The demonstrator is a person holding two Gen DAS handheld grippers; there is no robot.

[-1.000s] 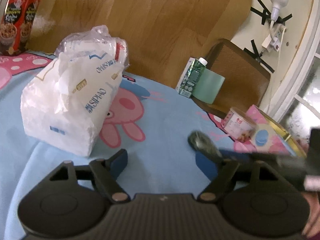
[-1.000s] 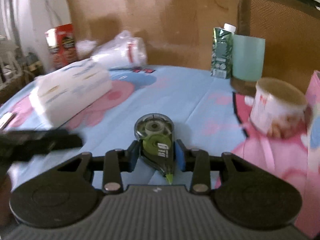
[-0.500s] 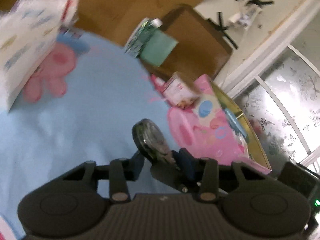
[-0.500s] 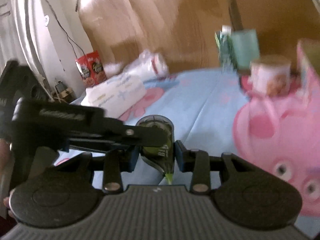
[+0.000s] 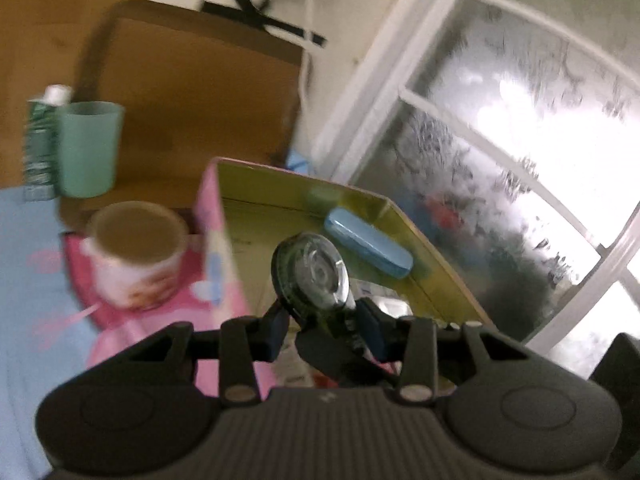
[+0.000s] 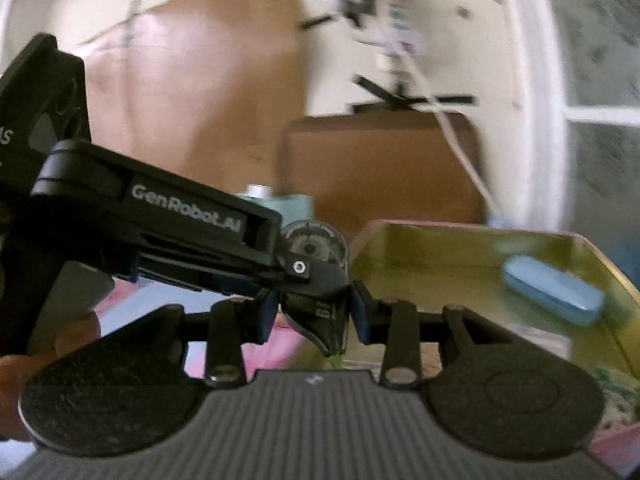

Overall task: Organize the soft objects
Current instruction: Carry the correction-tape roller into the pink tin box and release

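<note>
A round, clear-and-green correction tape dispenser (image 5: 310, 276) is held over the open pink tin box (image 5: 304, 200), whose inside is yellow-gold. My left gripper (image 5: 324, 328) is shut on the dispenser's lower part. In the right wrist view my right gripper (image 6: 314, 316) is shut on the same dispenser (image 6: 314, 246). There the left gripper (image 6: 308, 276) reaches in from the left across its top. A light blue case (image 5: 368, 242) lies inside the box, also seen as the blue case (image 6: 552, 290) against the box wall (image 6: 440, 248). No soft object is in view.
A pink-and-white mug (image 5: 136, 252) stands left of the box on the pink and blue cloth (image 5: 24, 280). Behind it are a green cup (image 5: 88, 148) and a green carton (image 5: 38, 148). A brown chair back (image 5: 200, 100) and a frosted window (image 5: 500, 160) lie beyond.
The left gripper went from open to shut on the dispenser that the right one held. Both hands swung right and up, from the tissue packs to the tin box.
</note>
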